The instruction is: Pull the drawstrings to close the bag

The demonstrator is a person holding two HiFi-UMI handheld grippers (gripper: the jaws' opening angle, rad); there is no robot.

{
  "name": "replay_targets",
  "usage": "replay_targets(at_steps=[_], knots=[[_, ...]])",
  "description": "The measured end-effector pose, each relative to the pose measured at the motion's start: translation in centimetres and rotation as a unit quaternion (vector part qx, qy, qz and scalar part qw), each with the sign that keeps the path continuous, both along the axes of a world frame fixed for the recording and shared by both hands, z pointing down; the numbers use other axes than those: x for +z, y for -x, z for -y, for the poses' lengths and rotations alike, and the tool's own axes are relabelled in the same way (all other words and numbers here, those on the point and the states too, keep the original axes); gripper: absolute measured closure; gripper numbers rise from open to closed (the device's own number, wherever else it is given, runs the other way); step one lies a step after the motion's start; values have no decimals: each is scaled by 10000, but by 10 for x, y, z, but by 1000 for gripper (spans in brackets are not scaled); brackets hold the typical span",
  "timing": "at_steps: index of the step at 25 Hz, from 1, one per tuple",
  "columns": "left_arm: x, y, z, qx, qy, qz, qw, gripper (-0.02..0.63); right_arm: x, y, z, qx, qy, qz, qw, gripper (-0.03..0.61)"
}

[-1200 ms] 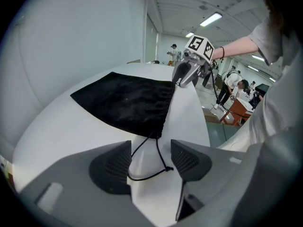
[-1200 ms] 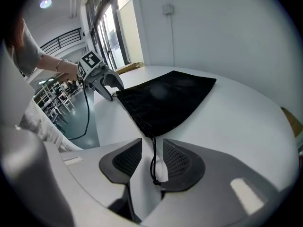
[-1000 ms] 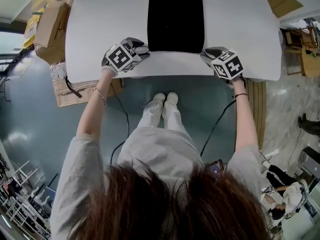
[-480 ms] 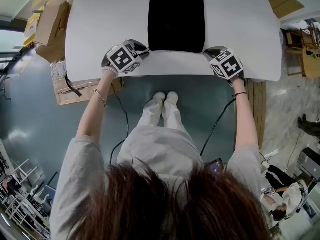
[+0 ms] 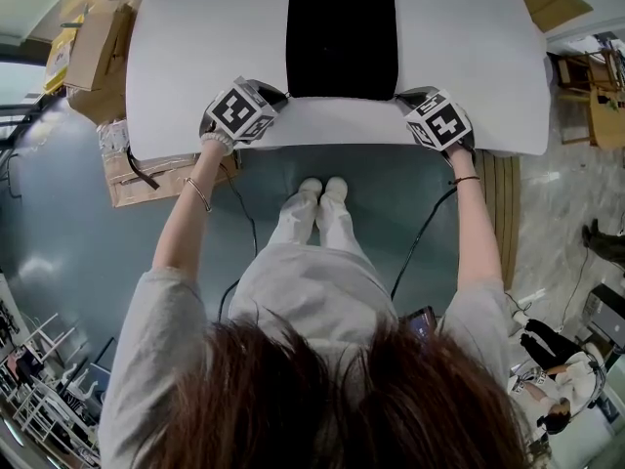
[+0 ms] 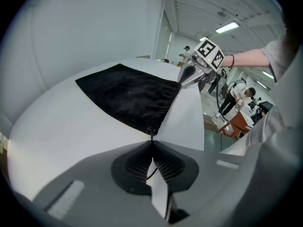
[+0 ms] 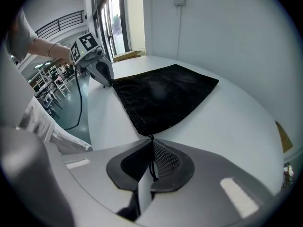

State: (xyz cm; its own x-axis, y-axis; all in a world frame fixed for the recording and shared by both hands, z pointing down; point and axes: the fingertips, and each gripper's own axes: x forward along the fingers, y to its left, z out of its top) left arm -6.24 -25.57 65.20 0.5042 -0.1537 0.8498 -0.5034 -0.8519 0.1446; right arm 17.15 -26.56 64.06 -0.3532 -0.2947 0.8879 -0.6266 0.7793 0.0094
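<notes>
A flat black drawstring bag (image 5: 342,32) lies on the white table (image 5: 195,47), its mouth toward the near edge. My left gripper (image 5: 276,97) sits at the bag's near left corner; its jaws have just been closing and are shut on the left drawstring (image 6: 151,134), a thin black cord running between the pads. My right gripper (image 5: 405,99) sits at the near right corner; its jaws have also just been closing and are shut on the right drawstring (image 7: 152,155). The bag (image 6: 130,96) (image 7: 165,96) spreads flat beyond each gripper.
Cardboard boxes (image 5: 98,47) stand on the floor left of the table, and another box (image 5: 146,174) lies under its near left edge. Cables (image 5: 425,237) trail from both grippers to the floor. Wooden furniture (image 5: 591,96) stands at the right.
Both grippers have closed at the bag's near corners, each taking hold of a drawstring. The hands have stayed where they were, with a slight roll of each marker cube.
</notes>
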Motion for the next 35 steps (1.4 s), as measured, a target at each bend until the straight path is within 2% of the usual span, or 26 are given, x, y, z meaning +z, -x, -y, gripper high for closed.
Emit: replay_targets(at_steps=[5,9,13,20,25,35], knots=[[1,2,1,-228,122,89,9996,611,-1,0,1,174,-38,-6,9998,558],[1,2,2,-379,129,106,9991,612,-1,0,0,72,-167,-125,9998,562],[1,1,1,-299,-9,338,9990,612,-3,0,-1,34,-326,-153,9993,563],[1,6,6,-321,-144,507,9981,614,-14,2,3,-138,-634,-260,9976,563],[-5,8,9,-334,-266,561,9975,614,-27,6,9,-188,-896,-209,9956,563],[-23,12,19,-282,-606,583,9961,614,-47,6,8,-503,-1105,-537,9911,563]])
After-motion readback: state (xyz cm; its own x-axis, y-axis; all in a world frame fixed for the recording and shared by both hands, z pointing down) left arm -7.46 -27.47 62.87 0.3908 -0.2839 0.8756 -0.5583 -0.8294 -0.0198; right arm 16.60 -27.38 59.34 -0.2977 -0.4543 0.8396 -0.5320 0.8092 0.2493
